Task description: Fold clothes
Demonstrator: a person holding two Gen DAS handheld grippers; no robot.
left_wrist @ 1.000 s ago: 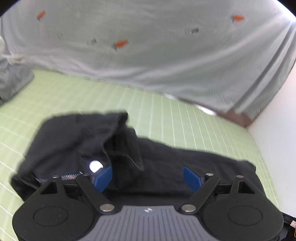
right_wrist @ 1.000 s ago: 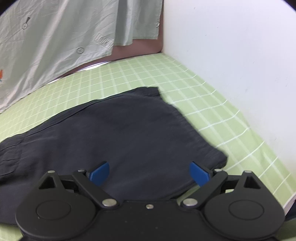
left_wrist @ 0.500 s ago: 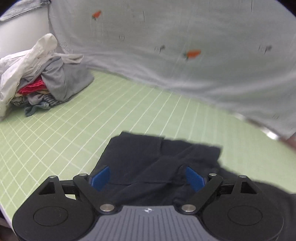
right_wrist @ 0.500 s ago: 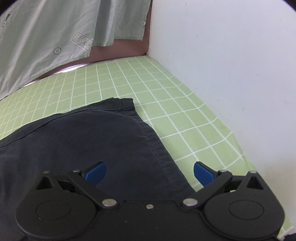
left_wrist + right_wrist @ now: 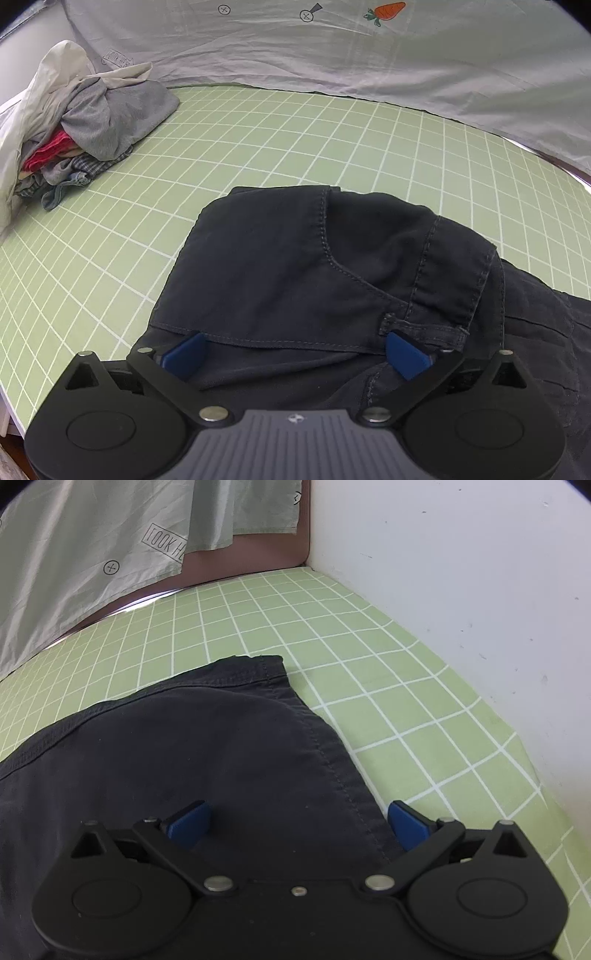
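Dark navy shorts (image 5: 295, 266) lie spread on the green gridded tabletop (image 5: 258, 133), near its right end, where a white wall (image 5: 461, 590) stands. Left gripper (image 5: 293, 352) sits low over the waistband end; jaws spread wide, gripping nothing, the blue pads straddling a flap of cloth that is doubled back over the rest of the garment. The flap's stitched edge runs between the pads, likely laid there as a first fold; whether the pads touch the fabric cannot be told. Right gripper (image 5: 297, 821) hovers at the leg-hem end of the shorts (image 5: 184, 757); jaws likewise released and empty, one pad over the cloth, the other just past the hemmed side edge, above bare tabletop (image 5: 406, 701). That straddle suggests it is lining up to pinch the hem edge. Judgement: fold is begun but unfinished; most of the garment is flat in a single layer at the right end. Next move probably needs both grippers to close on their edges and carry one end over the other, keeping the seams aligned. Risk: the loose flap on the left could slip open if lifted unevenly. A heap of unfolded clothes (image 5: 74, 136) sits well apart at the far left corner, waiting. A pale printed sheet (image 5: 369, 55) hangs behind the tabletop as backdrop.
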